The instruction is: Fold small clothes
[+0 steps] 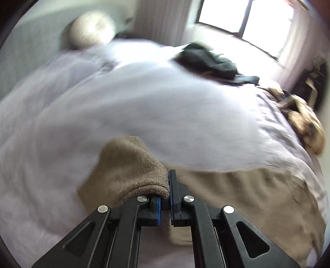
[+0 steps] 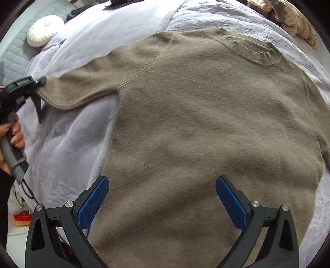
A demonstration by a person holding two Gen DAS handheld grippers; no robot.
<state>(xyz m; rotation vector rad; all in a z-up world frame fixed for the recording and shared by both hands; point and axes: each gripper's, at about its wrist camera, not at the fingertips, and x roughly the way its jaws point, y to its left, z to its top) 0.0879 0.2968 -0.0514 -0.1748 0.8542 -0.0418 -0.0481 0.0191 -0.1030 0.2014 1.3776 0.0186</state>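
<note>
A taupe knit sweater lies spread flat on a bed with a pale lilac cover. My left gripper is shut on the cuff of the sweater's left sleeve, holding it just above the cover. It also shows in the right wrist view, pinching the sleeve end at the far left. My right gripper is open and empty, its blue pads hovering over the sweater's lower hem area.
A round white cushion lies at the bed's head. A dark garment and a tan patterned one lie at the far side. A window is behind. Cables hang off the bed's left edge.
</note>
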